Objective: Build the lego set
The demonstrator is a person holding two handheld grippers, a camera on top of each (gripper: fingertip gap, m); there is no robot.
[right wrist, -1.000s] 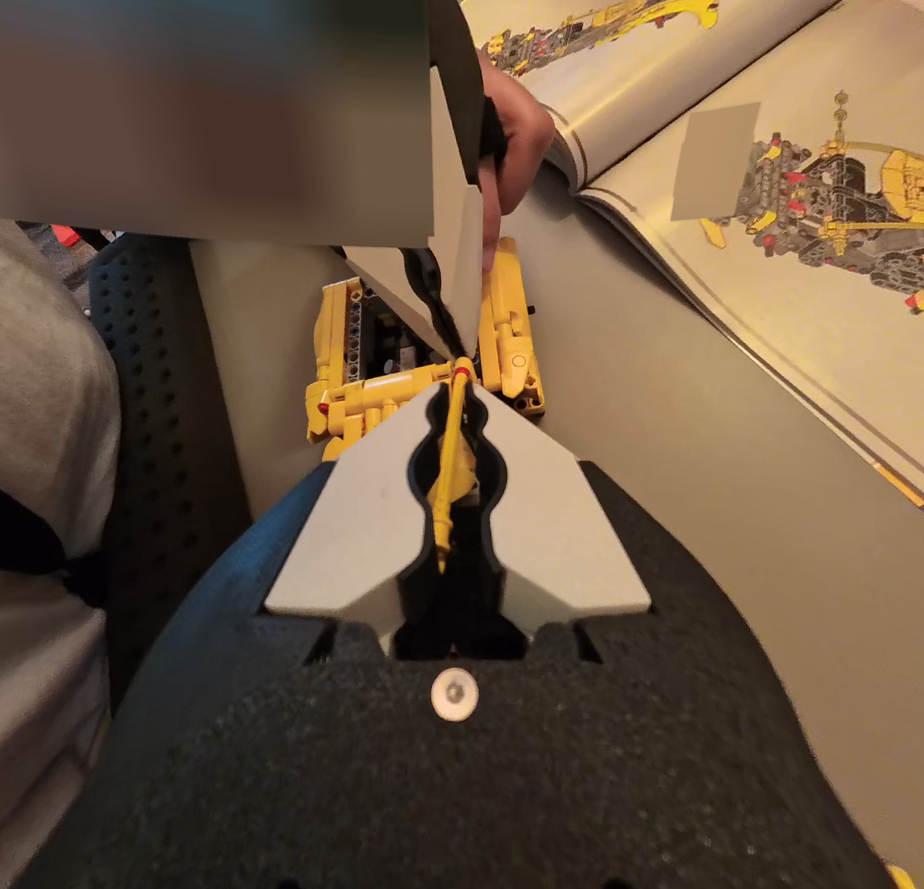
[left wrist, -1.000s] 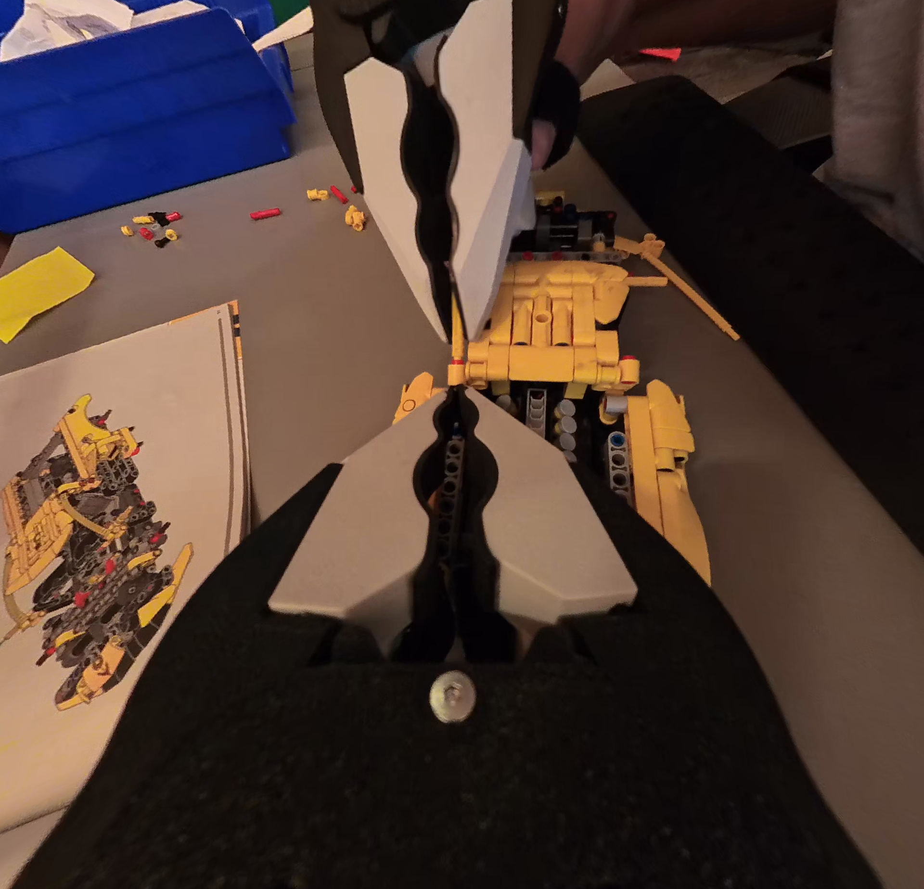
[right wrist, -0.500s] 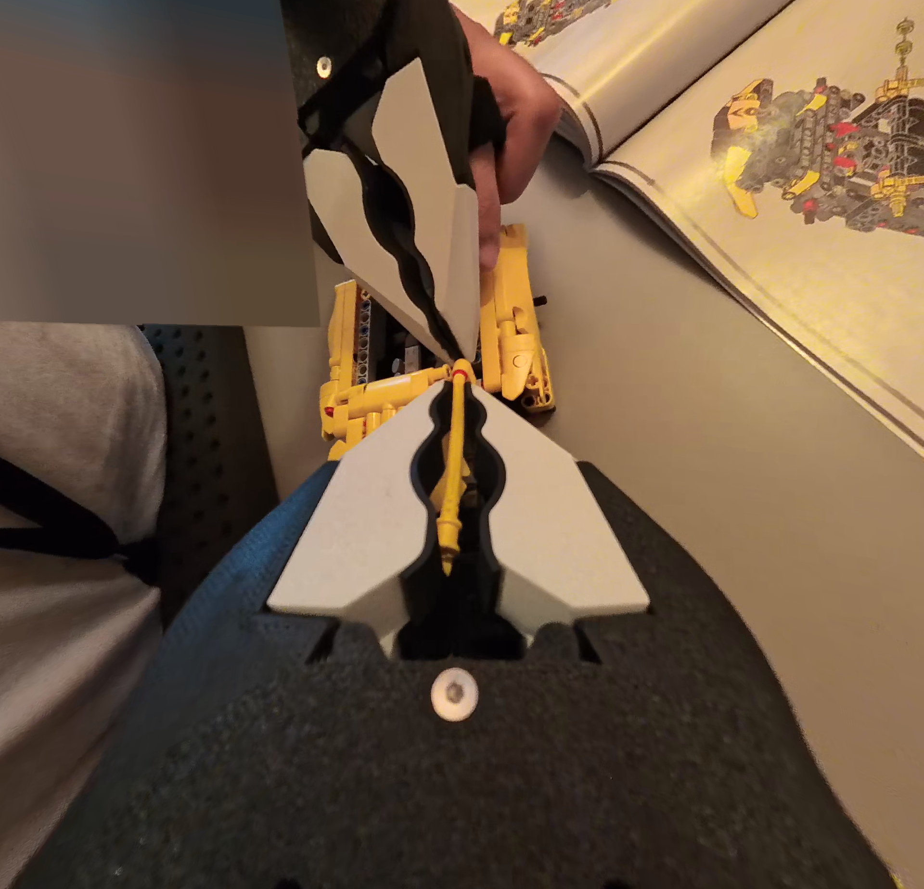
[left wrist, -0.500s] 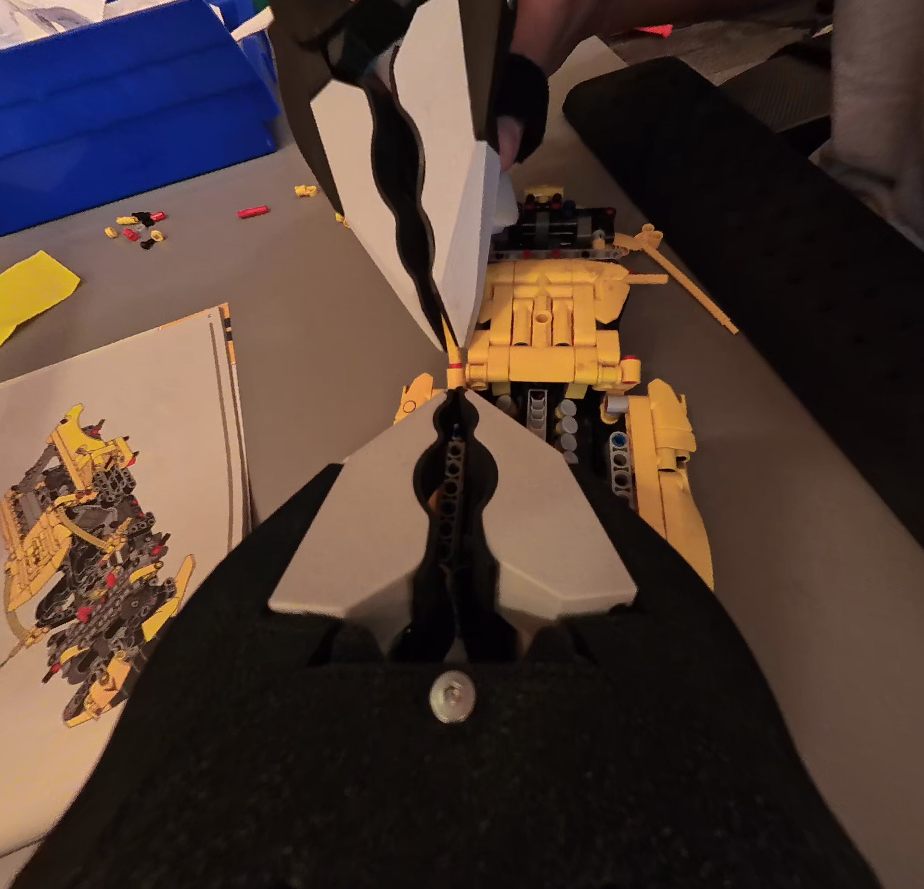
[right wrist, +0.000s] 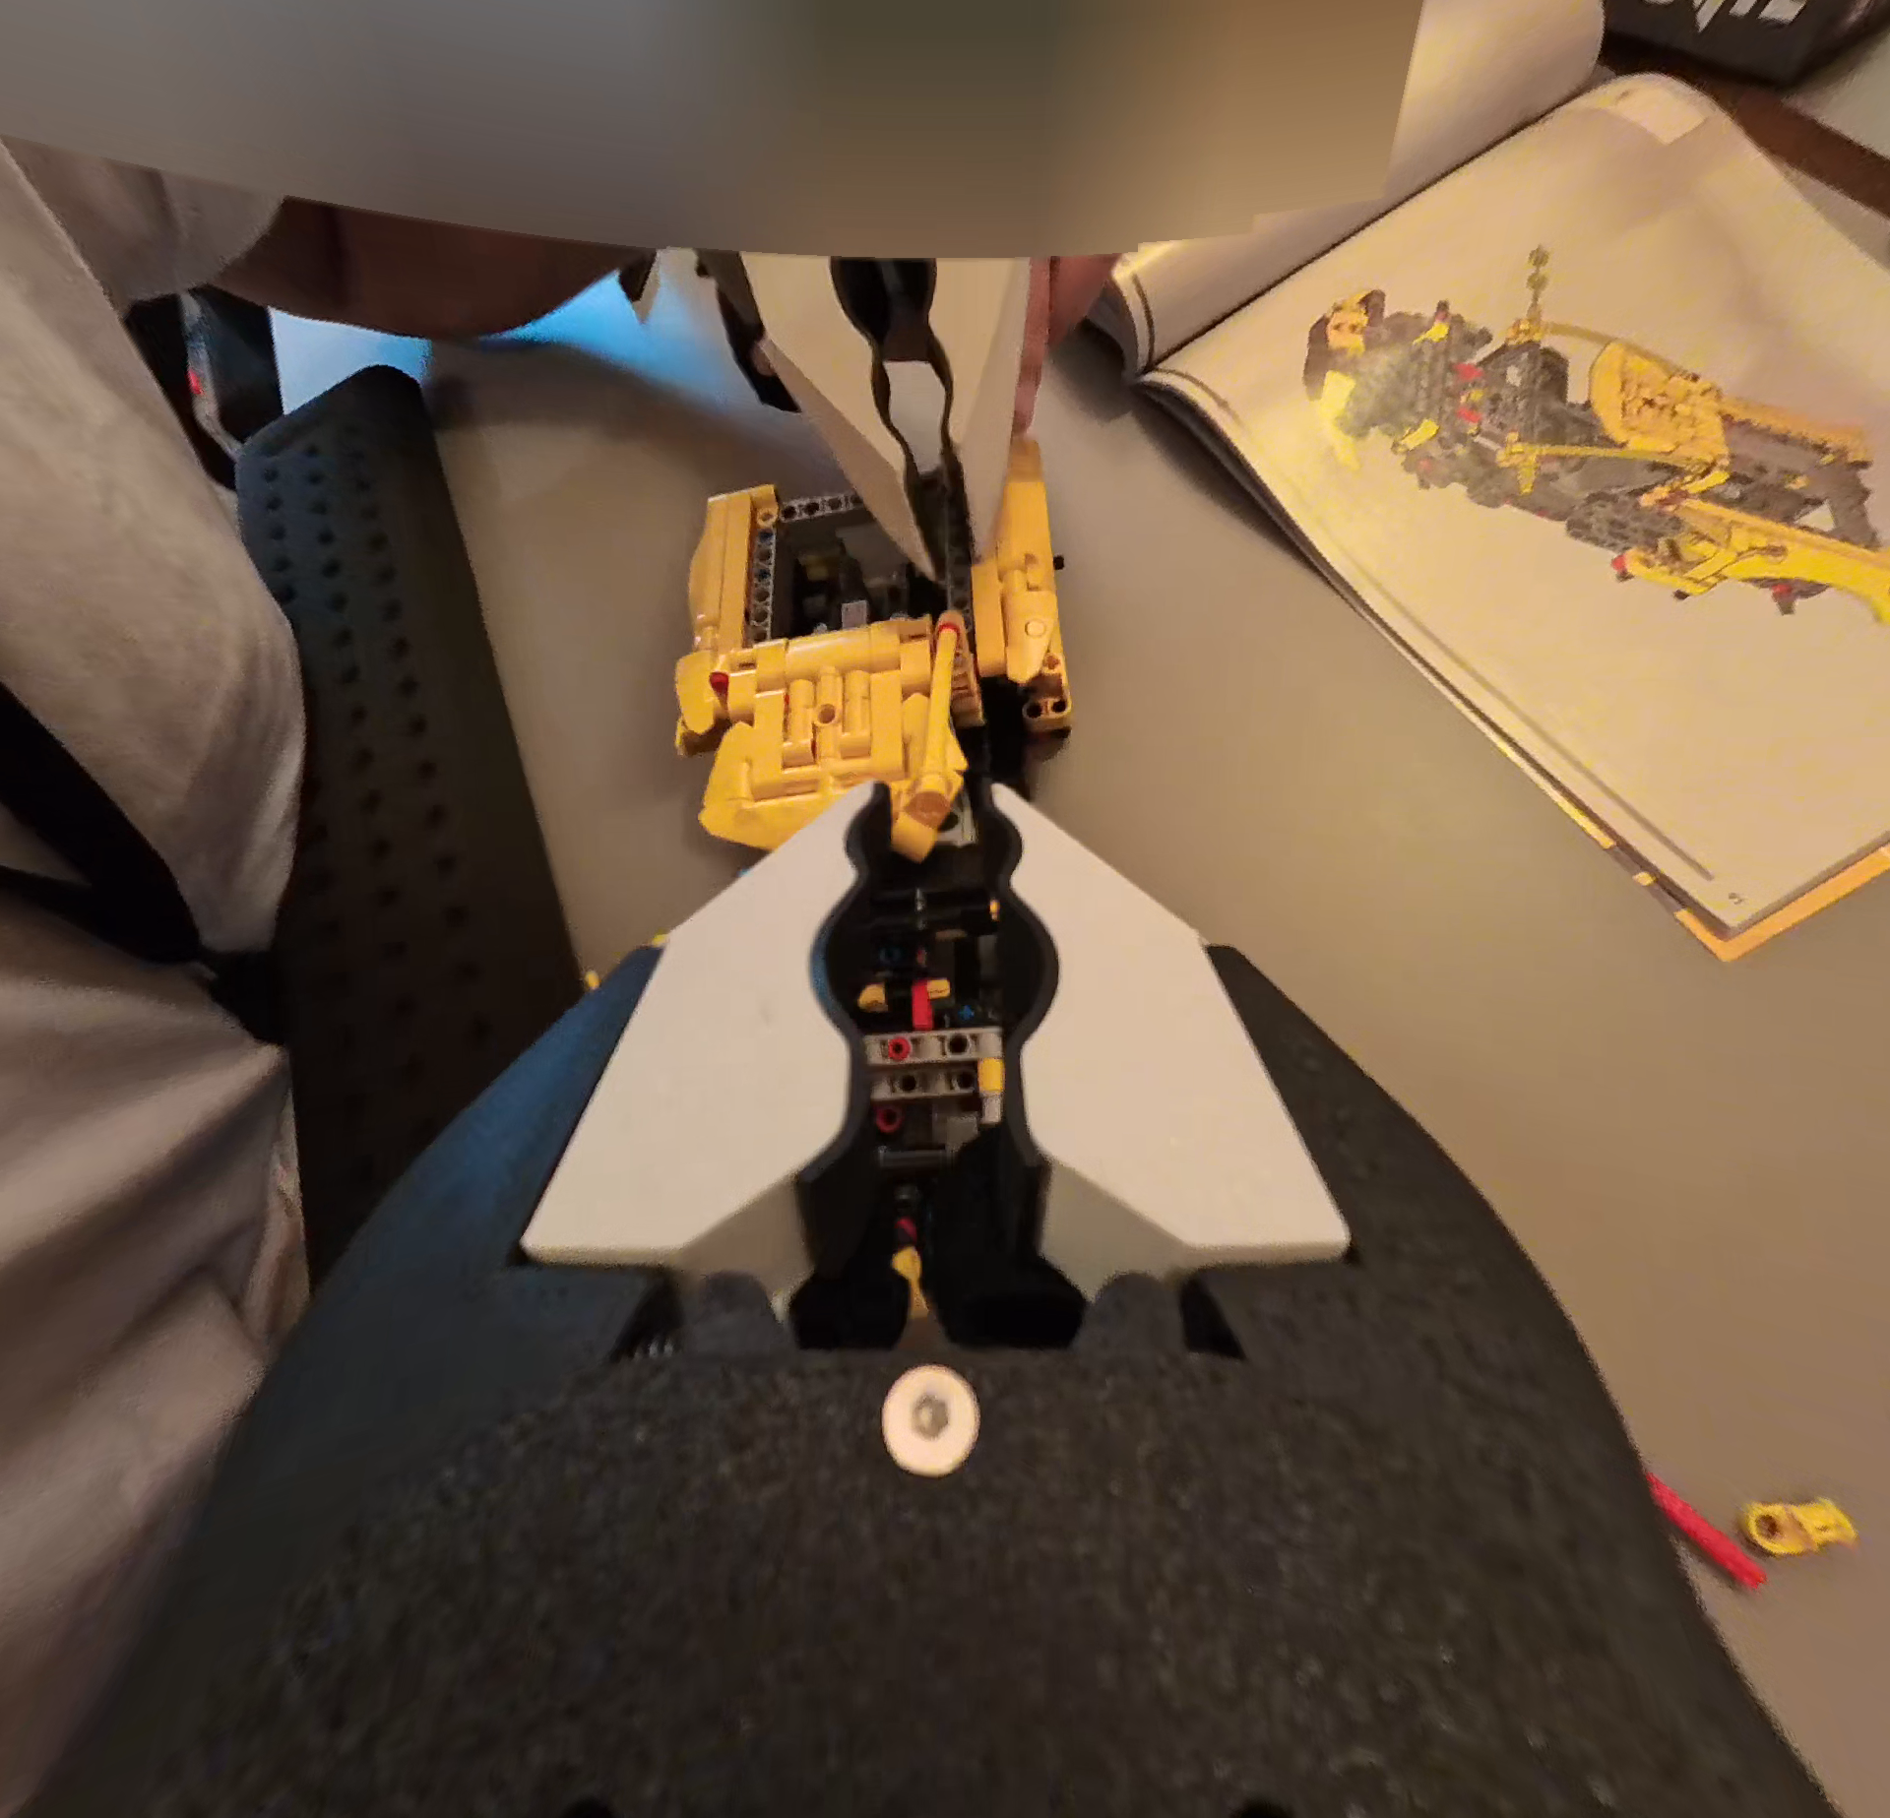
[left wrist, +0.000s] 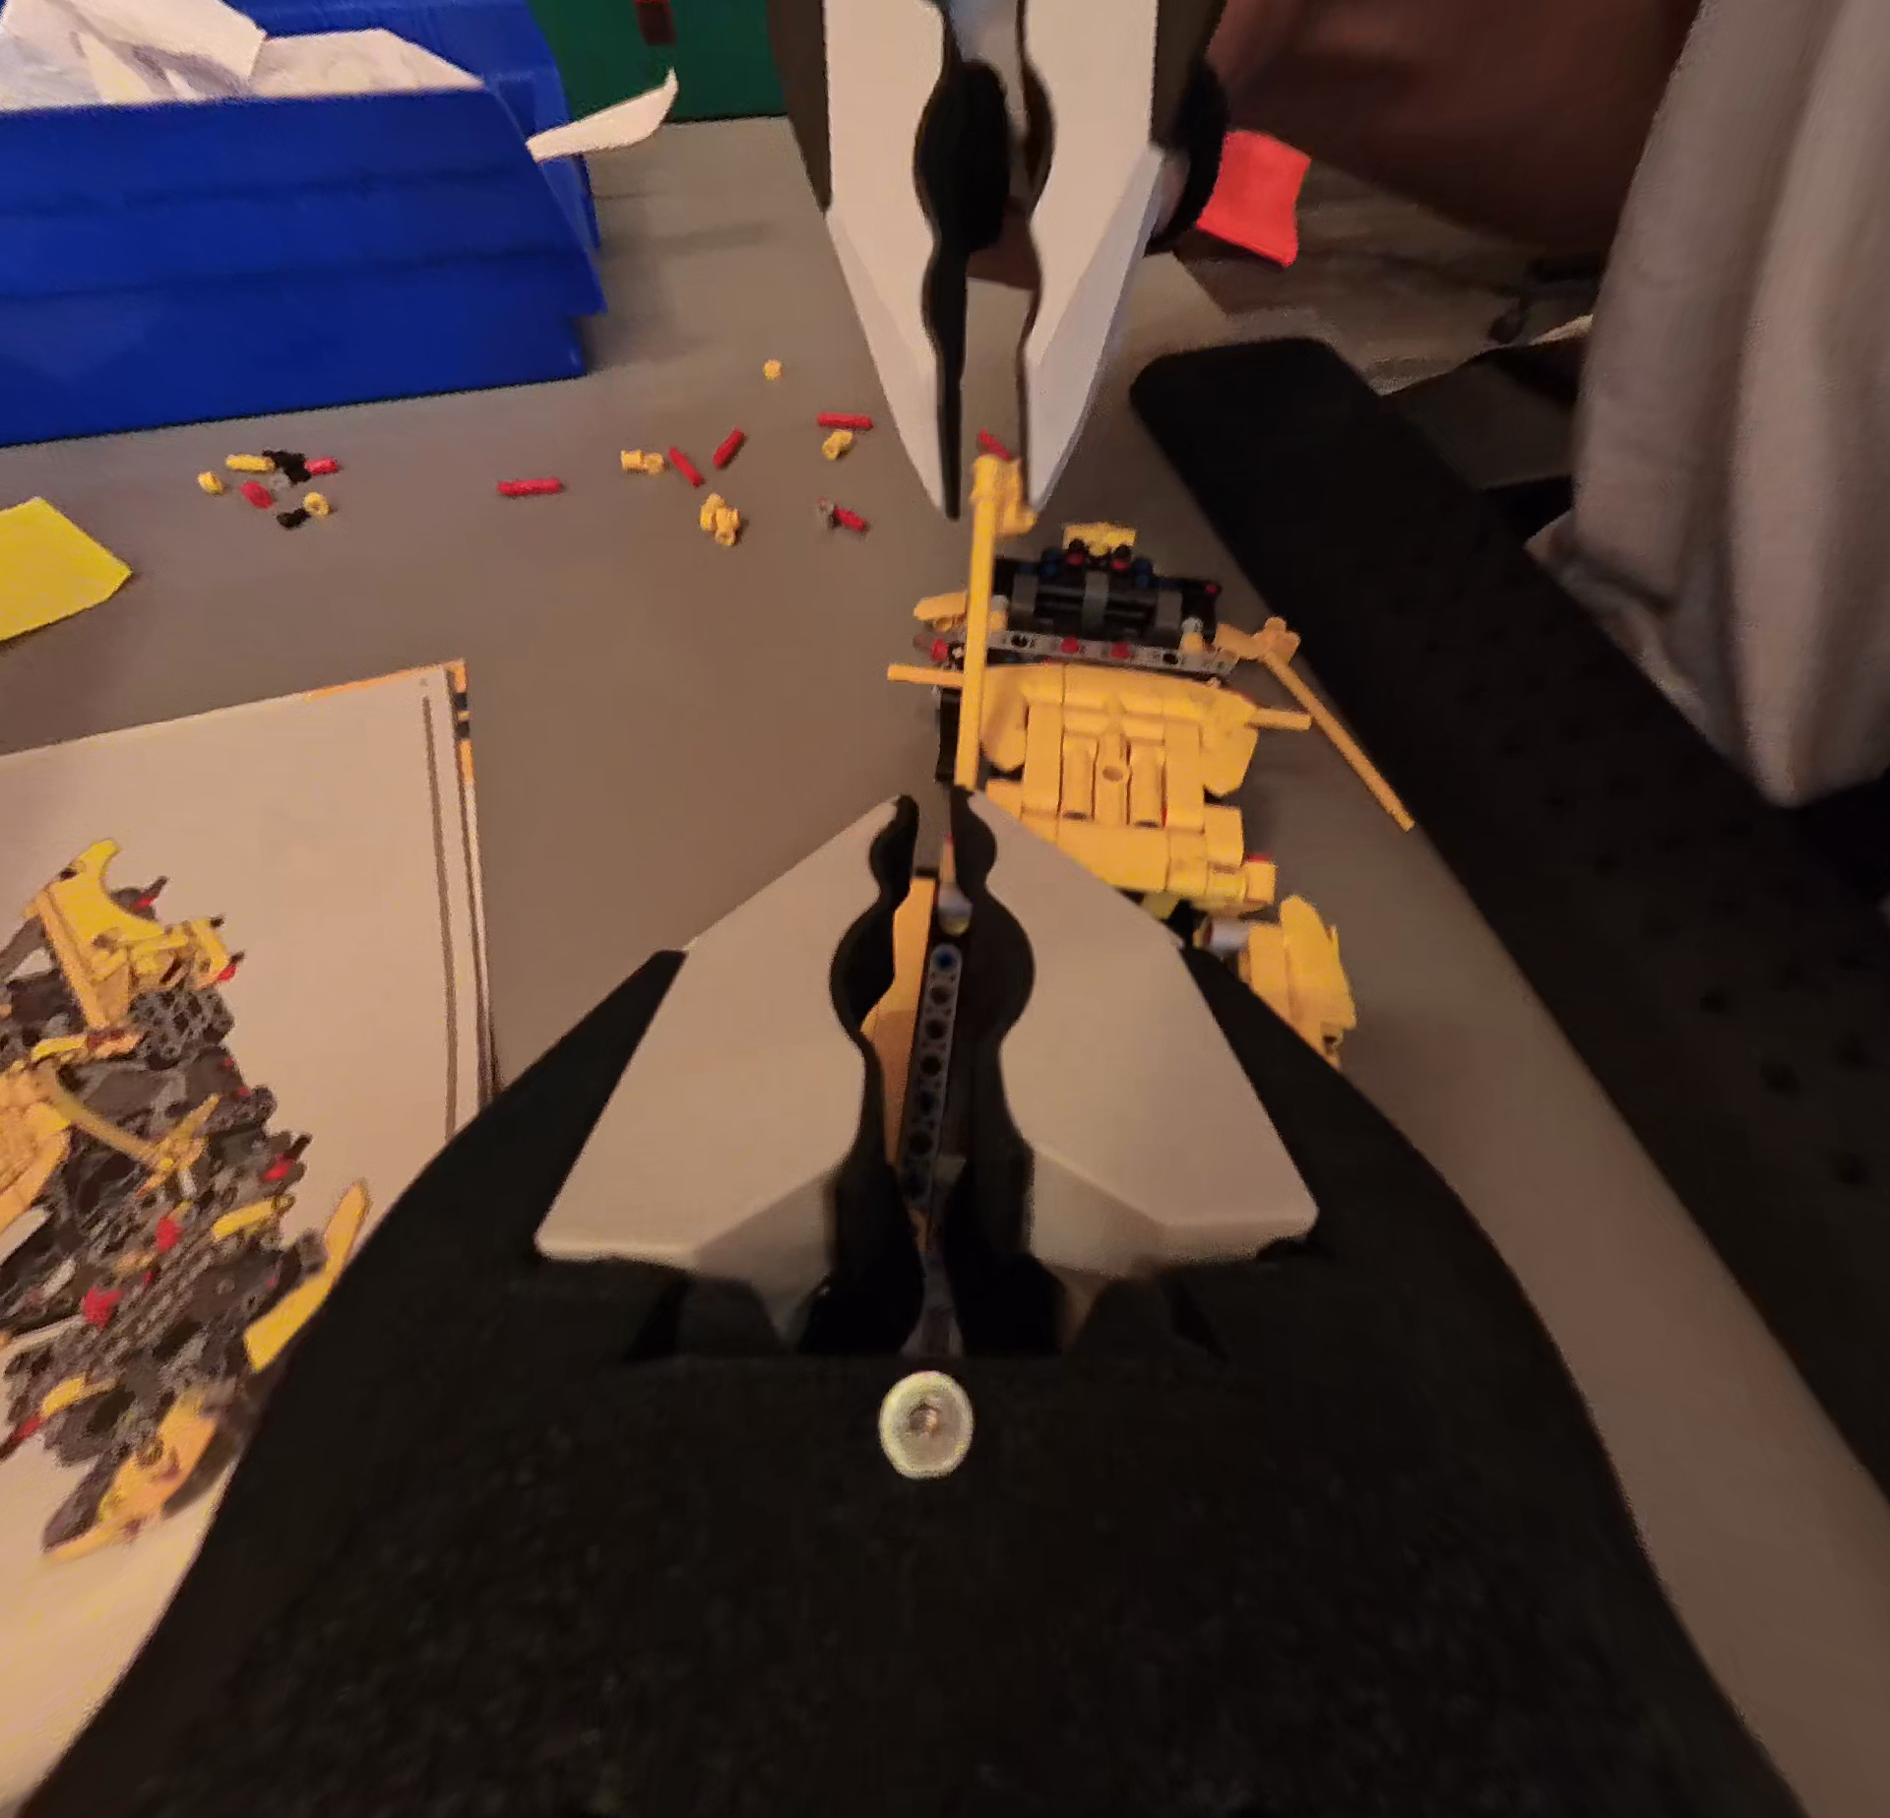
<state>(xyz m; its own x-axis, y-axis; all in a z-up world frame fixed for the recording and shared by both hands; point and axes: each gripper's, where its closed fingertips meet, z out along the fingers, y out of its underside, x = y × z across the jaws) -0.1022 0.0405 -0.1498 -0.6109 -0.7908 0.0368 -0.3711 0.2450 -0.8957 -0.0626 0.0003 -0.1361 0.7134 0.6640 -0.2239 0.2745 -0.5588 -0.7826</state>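
A yellow and black lego model (left wrist: 1115,757) lies on the grey table; it also shows in the right wrist view (right wrist: 818,705). My left gripper (left wrist: 936,806) is shut on the model's black side beam (left wrist: 936,1033), and its tips show in the right wrist view (right wrist: 949,554). My right gripper (right wrist: 929,806) is shut on the outer end of a thin yellow rod (right wrist: 939,705). The rod's other end is at the model's red pin. In the left wrist view the right gripper (left wrist: 990,506) holds the rod (left wrist: 974,634) slanting up over the model.
An open instruction booklet lies beside the model (left wrist: 256,951) (right wrist: 1585,562). Blue bins (left wrist: 256,235) stand at the back, with loose red and yellow pieces (left wrist: 716,486) in front. A black perforated chair part (left wrist: 1534,695) borders the table. A red pin and a yellow connector (right wrist: 1795,1526) lie near my right gripper. My right fingertips sit around 7 centimeters from my left ones.
My right gripper has drawn back from the left gripper's tips along the yellow rod to its outer end. The left gripper stays shut on the model's beam.
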